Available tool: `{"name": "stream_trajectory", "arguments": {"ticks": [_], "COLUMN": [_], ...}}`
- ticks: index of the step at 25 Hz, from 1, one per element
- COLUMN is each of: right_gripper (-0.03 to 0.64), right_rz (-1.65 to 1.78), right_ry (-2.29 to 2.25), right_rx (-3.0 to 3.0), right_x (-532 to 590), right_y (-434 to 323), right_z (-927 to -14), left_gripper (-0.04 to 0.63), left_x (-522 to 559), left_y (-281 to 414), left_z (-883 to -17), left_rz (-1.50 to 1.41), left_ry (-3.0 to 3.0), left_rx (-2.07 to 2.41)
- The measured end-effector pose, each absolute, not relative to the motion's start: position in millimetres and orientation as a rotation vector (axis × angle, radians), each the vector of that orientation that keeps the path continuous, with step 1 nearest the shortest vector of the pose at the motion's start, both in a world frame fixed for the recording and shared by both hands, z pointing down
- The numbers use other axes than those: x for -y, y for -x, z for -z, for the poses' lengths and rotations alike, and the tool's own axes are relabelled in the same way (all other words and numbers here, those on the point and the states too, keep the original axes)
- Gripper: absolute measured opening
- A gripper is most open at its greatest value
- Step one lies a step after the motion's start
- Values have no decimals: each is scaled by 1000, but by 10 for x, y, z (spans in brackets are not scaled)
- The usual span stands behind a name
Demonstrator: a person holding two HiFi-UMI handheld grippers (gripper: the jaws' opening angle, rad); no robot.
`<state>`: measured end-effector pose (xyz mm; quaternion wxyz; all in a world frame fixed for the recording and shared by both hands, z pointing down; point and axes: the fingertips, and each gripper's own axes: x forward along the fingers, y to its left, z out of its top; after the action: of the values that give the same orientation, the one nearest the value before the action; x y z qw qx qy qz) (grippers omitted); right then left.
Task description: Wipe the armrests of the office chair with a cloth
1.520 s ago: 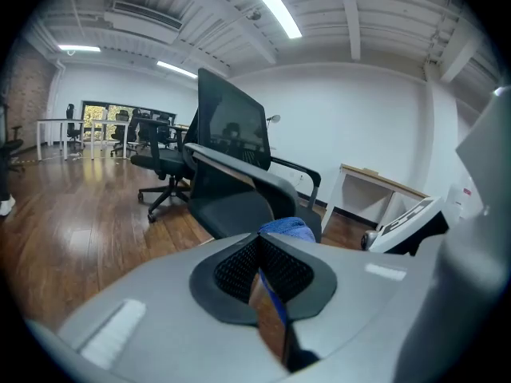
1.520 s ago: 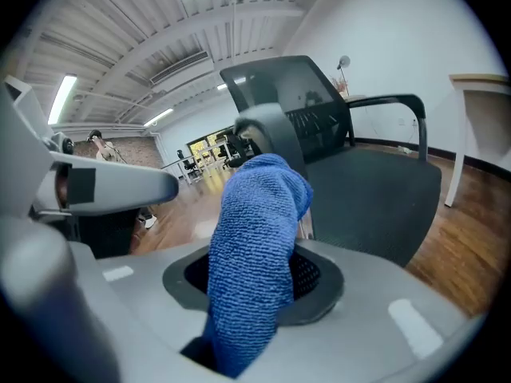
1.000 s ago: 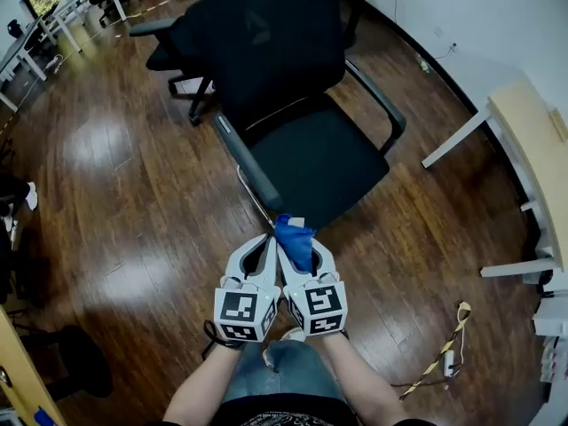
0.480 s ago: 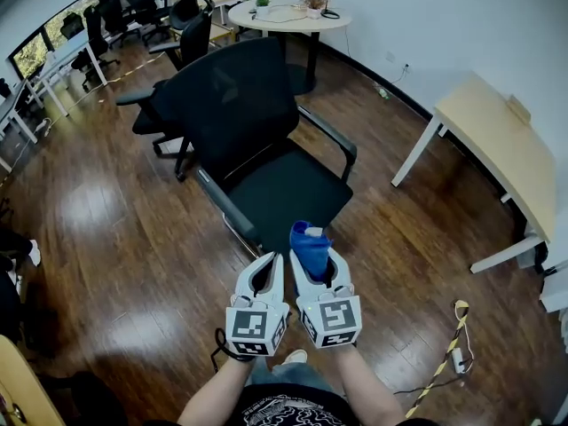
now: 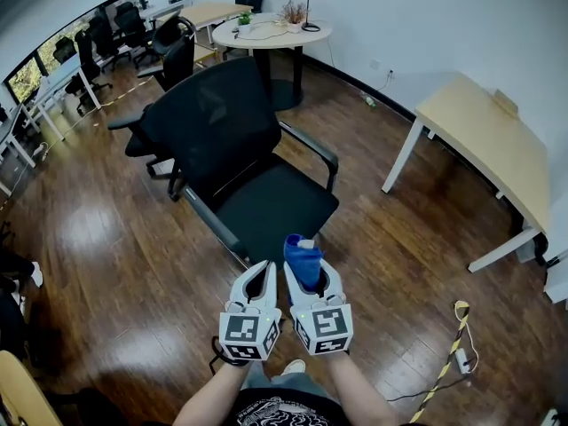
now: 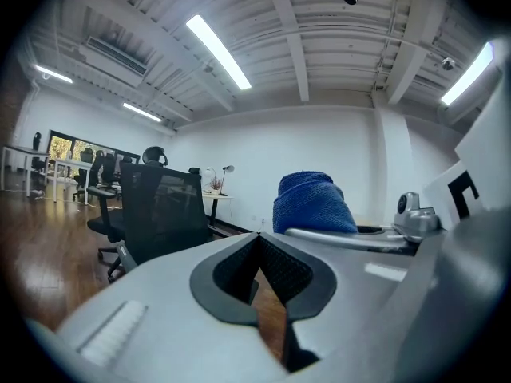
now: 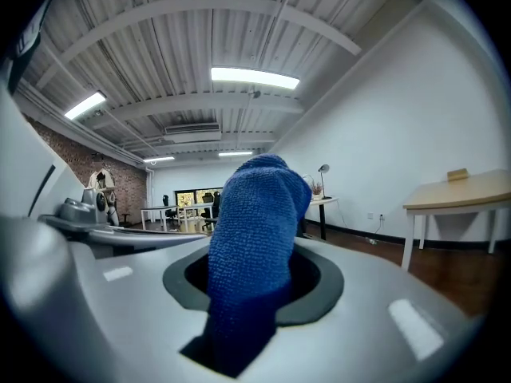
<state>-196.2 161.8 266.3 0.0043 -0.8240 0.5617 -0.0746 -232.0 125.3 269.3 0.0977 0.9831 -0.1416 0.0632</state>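
The black office chair stands on the wood floor just ahead of me, its back toward the upper left. Its two armrests run along the seat, one on the left side and one on the right side. My right gripper is shut on a folded blue cloth, which sticks up out of the jaws. Close beside it, my left gripper is shut with nothing in it. Both grippers hang short of the seat's front edge, touching no part of the chair.
A round table with a lamp and a plant stands behind the chair. At the right is a light wooden desk. More black chairs and desks line the back left. A yellow cable lies on the floor at lower right.
The head view has lifted and drawn back, so the chair looks smaller and more of the room shows. Both grippers stay side by side, the cloth still gripped.
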Motion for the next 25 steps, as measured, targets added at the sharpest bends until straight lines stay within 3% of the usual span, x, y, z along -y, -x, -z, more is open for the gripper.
{"name": "stream_trajectory", "arguments": {"ticks": [15,25], "right_gripper": [140,140], "right_rz": [253,282], "right_ry": [2693,2703], "right_rx": [-1606,-1686], "right_x": [-2353,-1957], "right_y": [688,-518], "right_z": [-2654,-2700], "left_gripper": [4,3], "left_x": [-1859,-1503], "left_y": [916,-368], "left_z": [-2626,-2653], "left_rz": [-199,-200], "left_ry": [-2953,-2917], "left_rx": [199,217]}}
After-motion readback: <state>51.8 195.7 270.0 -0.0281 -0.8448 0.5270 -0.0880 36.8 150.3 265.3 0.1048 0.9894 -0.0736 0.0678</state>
